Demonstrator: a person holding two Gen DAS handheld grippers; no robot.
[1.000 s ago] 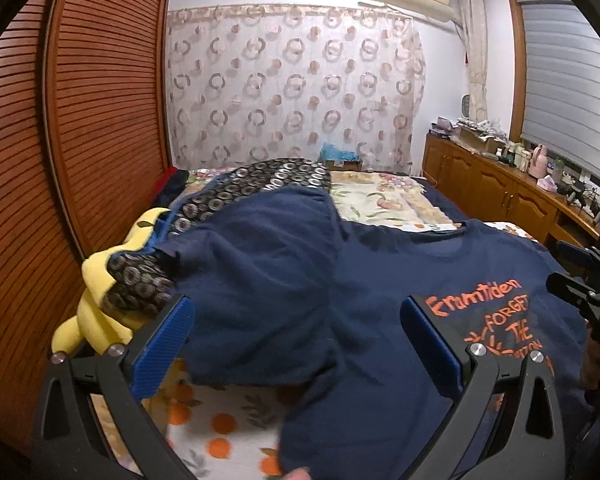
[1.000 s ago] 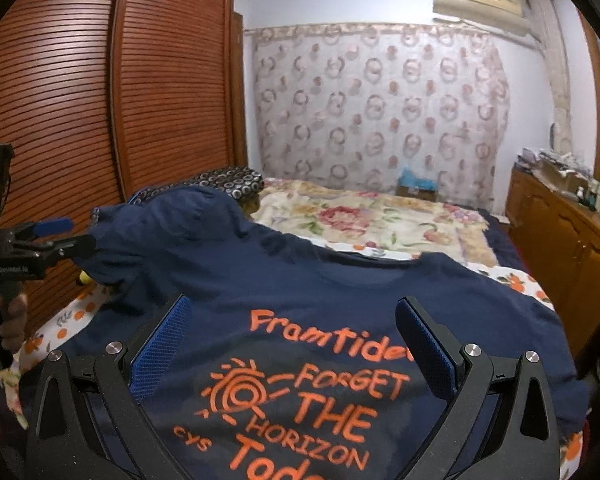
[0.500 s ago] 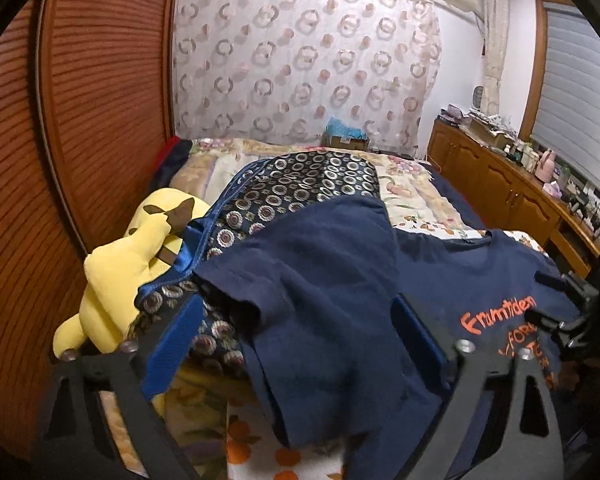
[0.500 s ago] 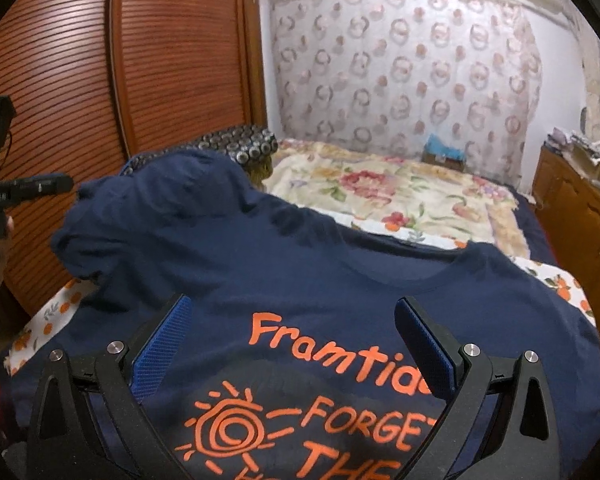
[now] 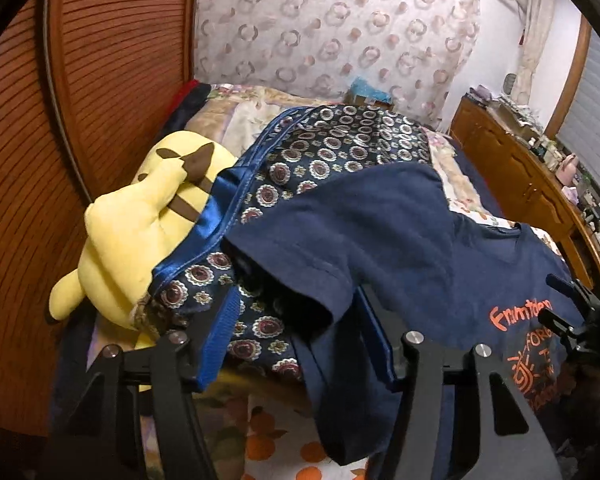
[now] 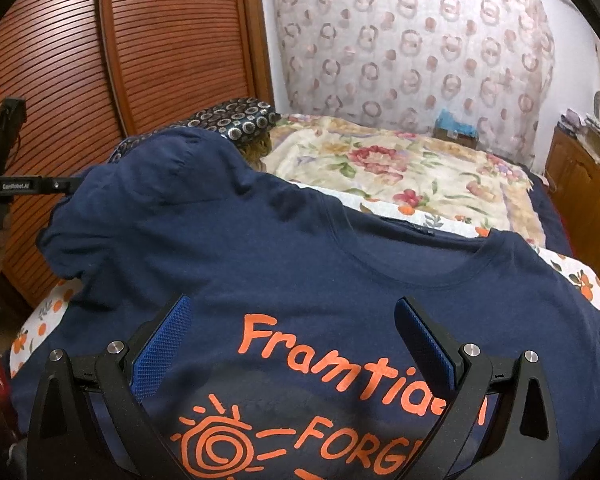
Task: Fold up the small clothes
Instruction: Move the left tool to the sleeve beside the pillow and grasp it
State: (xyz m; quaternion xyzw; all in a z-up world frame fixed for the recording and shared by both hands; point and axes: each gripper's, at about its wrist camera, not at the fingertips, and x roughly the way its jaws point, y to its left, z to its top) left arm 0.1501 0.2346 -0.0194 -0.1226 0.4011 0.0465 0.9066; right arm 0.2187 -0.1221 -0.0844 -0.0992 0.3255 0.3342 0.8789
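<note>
A navy T-shirt (image 6: 300,248) with orange print lies front up across the bed. Its left sleeve (image 5: 300,264) is draped over a dark patterned cushion (image 5: 340,148). My left gripper (image 5: 300,340) has the sleeve's hem between its blue pads; the jaws are closing, and the pads stand clear of the cloth on both sides. My right gripper (image 6: 296,350) hovers open over the chest print, nothing between its fingers. In the right wrist view the left gripper (image 6: 4,188) shows at the far left edge, in a hand.
A yellow plush toy (image 5: 140,232) lies left of the cushion against the slatted wooden doors (image 5: 100,80). An orange-patterned sheet (image 5: 268,440) covers the near bed, a floral blanket (image 6: 400,168) the far part. A wooden dresser (image 5: 520,176) runs along the right.
My left gripper has swung left to the sleeve and its jaws have narrowed around the hem; the plush toy came into view. My right gripper has moved forward over the print, still open.
</note>
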